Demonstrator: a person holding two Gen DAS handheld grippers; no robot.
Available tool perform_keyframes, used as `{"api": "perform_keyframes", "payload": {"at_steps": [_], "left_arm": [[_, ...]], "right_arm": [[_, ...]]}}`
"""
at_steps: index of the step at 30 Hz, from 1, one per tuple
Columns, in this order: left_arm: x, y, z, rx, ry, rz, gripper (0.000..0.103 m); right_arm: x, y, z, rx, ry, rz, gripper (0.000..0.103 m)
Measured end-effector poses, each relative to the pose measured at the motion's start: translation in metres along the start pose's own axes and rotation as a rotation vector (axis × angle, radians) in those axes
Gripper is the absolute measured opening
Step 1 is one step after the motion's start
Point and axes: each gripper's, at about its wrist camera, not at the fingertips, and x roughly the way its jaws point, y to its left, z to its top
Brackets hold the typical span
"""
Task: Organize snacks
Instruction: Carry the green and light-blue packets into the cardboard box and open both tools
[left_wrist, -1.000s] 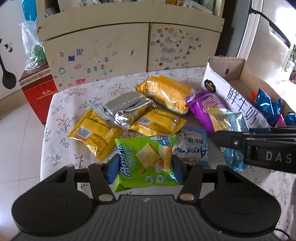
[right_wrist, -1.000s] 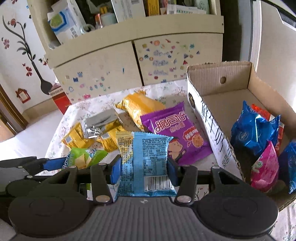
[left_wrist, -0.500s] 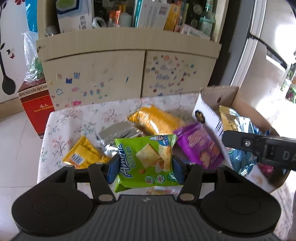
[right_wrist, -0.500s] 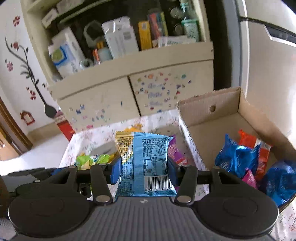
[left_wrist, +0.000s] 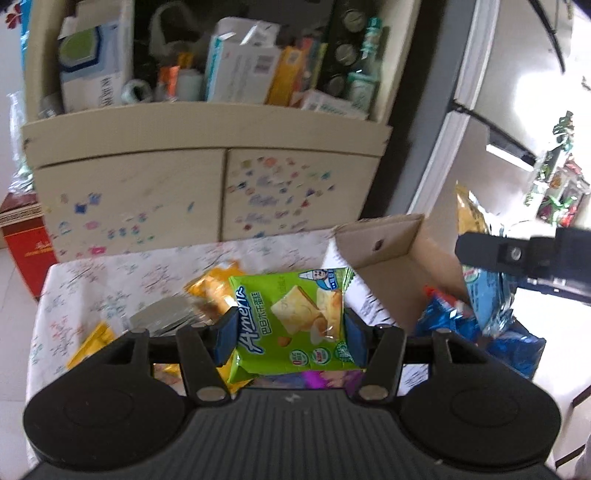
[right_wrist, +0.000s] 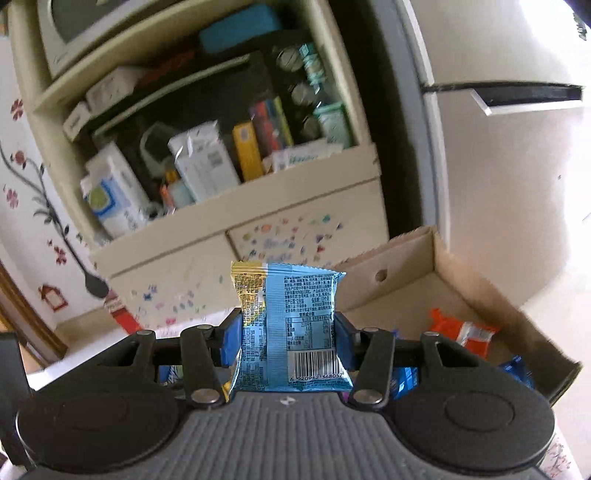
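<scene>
We hold the green packet (left_wrist: 291, 321) in our left tongs (left_wrist: 290, 332) and the blue packet (right_wrist: 291, 328) in our right tongs (right_wrist: 288, 341), each clamped tight, with the cardboard box (right_wrist: 461, 291) at two o'clock, nearer the right.

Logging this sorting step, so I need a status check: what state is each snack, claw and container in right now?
Left claw: shut on the green packet.
Green packet: held, lifted off the table.
Right claw: shut on the blue packet.
Blue packet: held upright, barcode side facing the camera.
Cardboard box: open-topped, partly filled.
Orange packet: lying in the box.
Silver packet: lying on the table.
</scene>
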Motion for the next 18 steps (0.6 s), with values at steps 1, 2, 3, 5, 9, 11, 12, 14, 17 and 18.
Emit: {"api": "perform_keyframes", "payload": {"at_steps": [1,2,3,5,9,11,12,14,17,18], "left_arm": [[0.001,-0.003,0.002,0.002,-0.004,-0.015,0.057],[0.002,-0.006,0.003,0.004,-0.007,-0.028,0.057],[0.004,-0.009,0.005,0.006,-0.01,-0.042,0.057],[0.006,-0.015,0.007,0.009,-0.016,-0.073,0.057],[0.014,-0.028,0.013,0.024,-0.027,-0.115,0.057],[0.019,-0.034,0.015,0.02,-0.024,-0.137,0.057],[0.022,-0.036,0.016,0.017,-0.022,-0.147,0.057],[0.029,-0.041,0.018,0.016,-0.018,-0.159,0.057],[0.04,-0.05,0.02,0.022,-0.014,-0.168,0.057],[0.044,-0.053,0.021,0.022,-0.011,-0.172,0.057]], "right_arm": [[-0.003,-0.004,0.004,0.012,-0.014,-0.006,0.057],[-0.007,-0.009,0.008,0.027,-0.028,-0.012,0.057],[-0.01,-0.013,0.011,0.039,-0.039,-0.016,0.057],[-0.016,-0.022,0.017,0.068,-0.065,-0.029,0.057],[-0.023,-0.04,0.024,0.135,-0.094,-0.06,0.057],[-0.024,-0.047,0.026,0.173,-0.097,-0.071,0.057],[-0.024,-0.049,0.025,0.186,-0.096,-0.074,0.057],[-0.022,-0.053,0.025,0.214,-0.092,-0.08,0.057],[-0.02,-0.059,0.024,0.252,-0.086,-0.091,0.057],[-0.02,-0.062,0.024,0.267,-0.085,-0.096,0.057]]}}
